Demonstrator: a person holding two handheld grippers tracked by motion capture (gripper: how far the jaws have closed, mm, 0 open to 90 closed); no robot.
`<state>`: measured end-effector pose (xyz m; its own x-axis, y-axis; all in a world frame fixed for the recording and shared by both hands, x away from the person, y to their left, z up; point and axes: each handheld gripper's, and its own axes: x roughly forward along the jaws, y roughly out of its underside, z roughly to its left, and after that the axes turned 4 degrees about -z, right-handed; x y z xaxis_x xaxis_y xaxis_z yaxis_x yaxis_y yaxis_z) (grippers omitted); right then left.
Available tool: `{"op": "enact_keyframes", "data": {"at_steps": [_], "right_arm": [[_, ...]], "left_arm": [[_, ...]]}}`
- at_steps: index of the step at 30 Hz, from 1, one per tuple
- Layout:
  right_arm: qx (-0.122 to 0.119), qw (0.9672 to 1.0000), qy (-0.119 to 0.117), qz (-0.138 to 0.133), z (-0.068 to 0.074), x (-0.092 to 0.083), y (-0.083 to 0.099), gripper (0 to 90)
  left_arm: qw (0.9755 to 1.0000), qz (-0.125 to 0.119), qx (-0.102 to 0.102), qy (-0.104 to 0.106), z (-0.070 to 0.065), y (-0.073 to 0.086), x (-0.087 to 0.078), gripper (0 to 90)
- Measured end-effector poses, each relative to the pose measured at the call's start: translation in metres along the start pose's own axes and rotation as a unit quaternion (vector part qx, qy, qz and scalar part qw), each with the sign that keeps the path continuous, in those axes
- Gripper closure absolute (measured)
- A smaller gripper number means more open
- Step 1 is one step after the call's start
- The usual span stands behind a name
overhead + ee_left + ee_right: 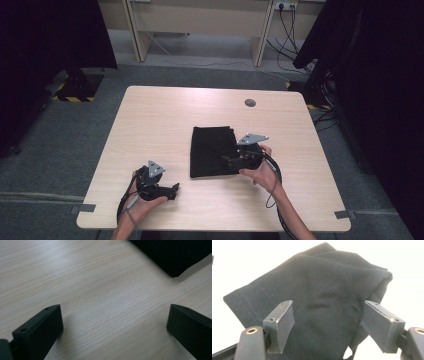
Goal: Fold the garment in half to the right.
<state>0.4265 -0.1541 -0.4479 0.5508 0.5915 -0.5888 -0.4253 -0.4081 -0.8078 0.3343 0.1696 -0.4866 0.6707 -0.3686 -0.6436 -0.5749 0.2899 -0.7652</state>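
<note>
A folded black cloth [210, 150] lies flat near the middle of the light wooden table [160, 115]. My right gripper [228, 160] is at the cloth's right edge, pointing left over it. In the right gripper view the cloth [319, 287] spreads under and beyond my right gripper [328, 303], whose jaws stand wide apart and press on nothing. My left gripper [175, 189] rests near the table's front left, apart from the cloth. Its jaws are open over bare wood in the left gripper view [113, 308], with a corner of the cloth [175, 255] at the upper right.
A small round grey grommet [250, 102] sits in the tabletop at the back right. Grey tape marks [345, 214] are at the front corners. Dark curtains [380, 75] flank the table, and a desk frame with cables [287, 45] stands behind.
</note>
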Motion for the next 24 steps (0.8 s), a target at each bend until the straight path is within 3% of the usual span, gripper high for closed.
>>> {"op": "enact_keyframes", "data": {"at_steps": [24], "right_arm": [[0.02, 0.9997, 0.003, -0.011, -0.008, -0.024, 0.029, 23.1]], "left_arm": [[1.0, 0.0, 0.0, 0.0, 0.0, 0.0, 0.0, 0.0]]}}
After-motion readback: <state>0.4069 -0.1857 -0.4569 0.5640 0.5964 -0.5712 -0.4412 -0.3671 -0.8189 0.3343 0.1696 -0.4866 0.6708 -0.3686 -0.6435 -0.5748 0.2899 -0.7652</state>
